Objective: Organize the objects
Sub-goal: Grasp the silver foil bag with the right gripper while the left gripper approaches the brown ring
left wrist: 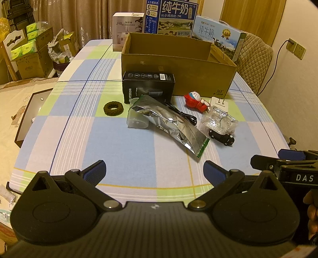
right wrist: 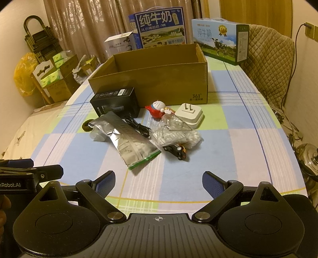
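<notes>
An open brown cardboard box (left wrist: 178,65) (right wrist: 155,79) stands at the middle of the table. In front of it lie a black product box (left wrist: 148,86) (right wrist: 115,102), a dark hair ring (left wrist: 113,108), a clear plastic cup (left wrist: 137,119), a silver foil pouch (left wrist: 169,123) (right wrist: 127,139), a black cable (left wrist: 182,115), a red and white cat figure (left wrist: 195,101) (right wrist: 158,110), a white plug adapter (left wrist: 218,103) (right wrist: 190,115), a clear bag (left wrist: 218,122) (right wrist: 174,133) and a black toy car (left wrist: 221,137) (right wrist: 176,150). My left gripper (left wrist: 155,170) and right gripper (right wrist: 159,181) hover open near the front edge, both holding nothing.
Two milk cartons (left wrist: 173,17) (right wrist: 220,43) and a humidifier box (left wrist: 127,29) stand behind the cardboard box. A quilted chair (right wrist: 268,59) is at the right. Cartons of green packs (left wrist: 27,51) sit on the floor at the left, and a dark tray (left wrist: 29,117) lies on the bed beside the table.
</notes>
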The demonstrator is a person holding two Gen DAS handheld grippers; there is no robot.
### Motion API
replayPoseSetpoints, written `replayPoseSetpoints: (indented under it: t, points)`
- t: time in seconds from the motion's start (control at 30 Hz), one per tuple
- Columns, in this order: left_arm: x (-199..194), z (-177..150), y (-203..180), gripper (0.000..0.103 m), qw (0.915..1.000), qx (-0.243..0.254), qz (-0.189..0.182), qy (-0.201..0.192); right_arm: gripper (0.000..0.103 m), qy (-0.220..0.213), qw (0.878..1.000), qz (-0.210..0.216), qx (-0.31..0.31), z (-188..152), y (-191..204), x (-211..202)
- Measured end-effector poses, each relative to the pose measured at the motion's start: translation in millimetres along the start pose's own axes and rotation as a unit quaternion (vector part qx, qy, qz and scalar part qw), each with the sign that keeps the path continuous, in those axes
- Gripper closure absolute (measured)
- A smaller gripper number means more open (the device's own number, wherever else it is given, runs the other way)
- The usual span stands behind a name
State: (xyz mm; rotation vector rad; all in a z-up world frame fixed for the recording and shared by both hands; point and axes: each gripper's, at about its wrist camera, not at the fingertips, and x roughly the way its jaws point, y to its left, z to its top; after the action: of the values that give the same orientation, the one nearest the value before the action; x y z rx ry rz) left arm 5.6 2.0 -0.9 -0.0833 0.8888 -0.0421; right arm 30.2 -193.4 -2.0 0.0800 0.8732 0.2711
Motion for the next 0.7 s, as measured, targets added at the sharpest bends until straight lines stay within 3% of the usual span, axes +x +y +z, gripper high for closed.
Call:
replayPoseSetpoints:
  t: [0.5, 0.7]
  points:
    - [2.5, 8.2, 19.5, 0.001, 1.0000, 0.004, -0.001, -0.009, 0.011, -0.013, 0.998, 0.024, -0.050, 8.3, 17.2, 7.9]
    - [6.9, 31.6, 42.2, 0.001, 0.9988, 0.041, 0.015, -0.021, 0.011, -0.025, 0.994, 0.041, -0.101, 26.0, 34.8, 20.5]
